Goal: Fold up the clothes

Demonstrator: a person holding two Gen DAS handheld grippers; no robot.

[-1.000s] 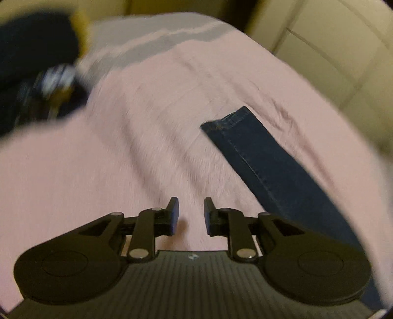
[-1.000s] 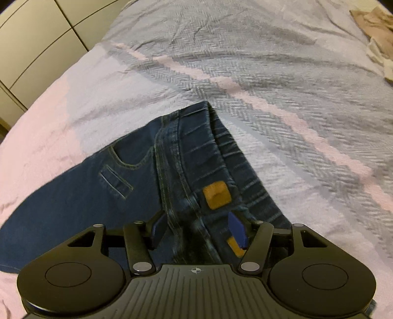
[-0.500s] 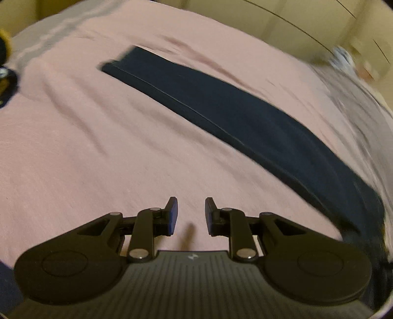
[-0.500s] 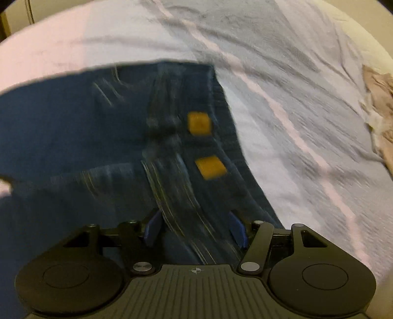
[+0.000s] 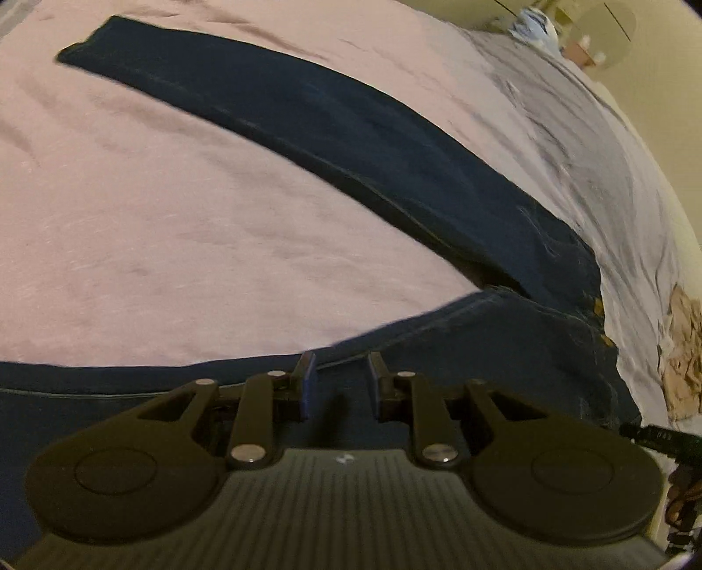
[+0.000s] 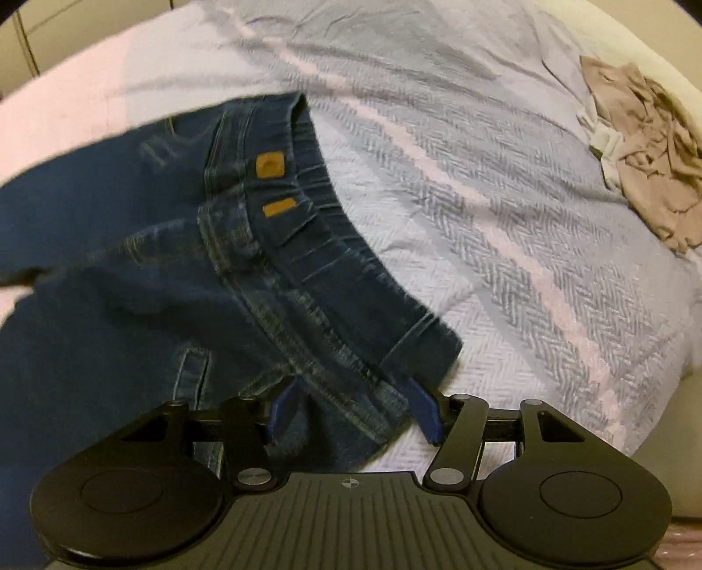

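Note:
Dark blue jeans (image 5: pixel 359 131) lie spread on a bed, one leg stretching to the far left over the pink sheet (image 5: pixel 175 228). The other leg runs along the bottom, under my left gripper (image 5: pixel 340 368). That gripper hovers over this leg's upper edge, open by a narrow gap with nothing between its pads. In the right wrist view the waistband (image 6: pixel 307 245) with two orange patches (image 6: pixel 270 166) lies on the grey herringbone blanket (image 6: pixel 504 228). My right gripper (image 6: pixel 351 394) stands wide open just above the waistband's near corner, and its pads do not press the denim.
A crumpled beige garment (image 6: pixel 645 144) lies on the blanket at the far right, also seen as the beige garment (image 5: pixel 680 350). Pale cupboard doors (image 6: pixel 26 39) stand beyond the bed's far left corner. A black device (image 5: pixel 662 438) pokes in at the right edge.
The left gripper swept from the leg's hem end across the pink sheet to the near leg. The right gripper slid along the waistband to its near corner. Both openings are unchanged.

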